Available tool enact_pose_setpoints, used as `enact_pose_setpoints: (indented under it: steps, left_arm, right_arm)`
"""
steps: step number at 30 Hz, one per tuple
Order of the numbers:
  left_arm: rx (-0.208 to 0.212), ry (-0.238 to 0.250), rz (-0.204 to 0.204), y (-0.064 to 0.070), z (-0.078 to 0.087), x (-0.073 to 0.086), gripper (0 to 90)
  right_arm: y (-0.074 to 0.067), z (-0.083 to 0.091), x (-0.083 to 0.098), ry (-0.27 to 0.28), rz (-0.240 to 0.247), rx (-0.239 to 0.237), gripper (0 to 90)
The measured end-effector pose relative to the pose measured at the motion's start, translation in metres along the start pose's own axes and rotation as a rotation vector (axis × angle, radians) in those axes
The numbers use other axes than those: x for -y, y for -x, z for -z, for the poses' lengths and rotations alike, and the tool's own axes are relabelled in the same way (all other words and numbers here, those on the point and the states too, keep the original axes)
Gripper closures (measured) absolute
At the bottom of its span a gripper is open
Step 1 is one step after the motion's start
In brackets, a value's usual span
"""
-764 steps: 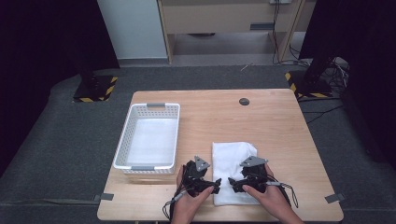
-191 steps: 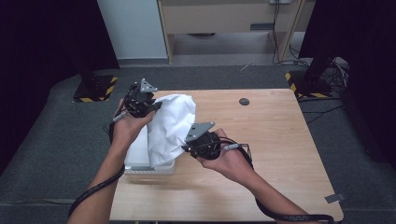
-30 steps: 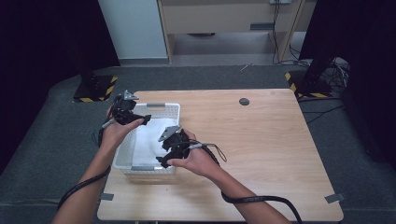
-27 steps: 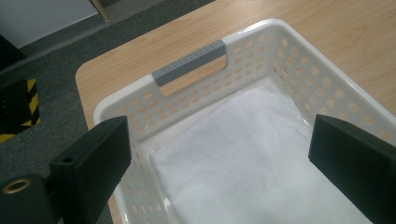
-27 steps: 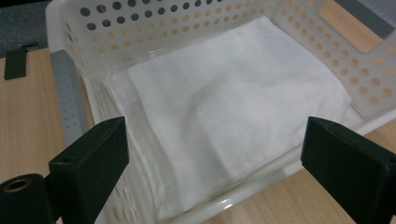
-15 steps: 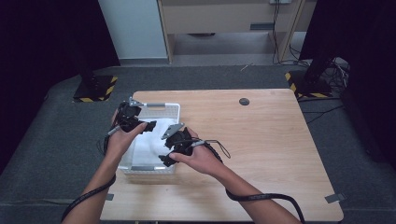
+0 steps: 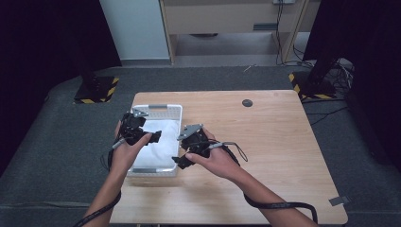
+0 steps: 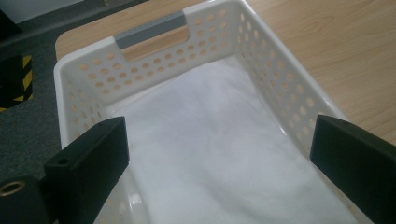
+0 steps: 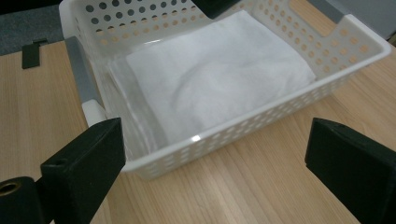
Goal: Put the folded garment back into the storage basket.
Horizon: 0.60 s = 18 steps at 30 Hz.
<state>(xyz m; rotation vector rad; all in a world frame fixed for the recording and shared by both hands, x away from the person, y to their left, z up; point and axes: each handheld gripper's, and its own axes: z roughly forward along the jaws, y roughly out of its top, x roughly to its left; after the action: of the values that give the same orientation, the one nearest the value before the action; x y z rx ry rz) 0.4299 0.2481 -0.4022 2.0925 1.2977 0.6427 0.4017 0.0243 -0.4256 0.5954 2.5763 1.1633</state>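
Basket point(image 8: 261, 60) near end cut off, towel point(image 8: 224, 154) lower edge cropped.

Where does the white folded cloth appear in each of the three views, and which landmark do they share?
High view: white cloth left of centre, inside the basket.
Left gripper view: cloth across the centre and bottom.
Right gripper view: cloth upper centre.
Shared landmark: the basket's grey handle.

Basket point(image 7: 176, 113) walls round cloth point(image 7: 156, 144); top open
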Motion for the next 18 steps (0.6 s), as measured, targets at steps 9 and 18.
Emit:
enact_pose_setpoints:
  steps: [9,18]
  left_arm:
    - [0.055,-0.011,-0.073,0.027,0.017,-0.014,4.2]
    - [0.077,-0.042,-0.186,0.06,0.016,-0.033,4.2]
  right_arm:
    - [0.026,0.032,0.019,0.003,-0.038,0.051,4.8]
    - [0.061,0.062,0.053,-0.005,-0.136,0.134,4.8]
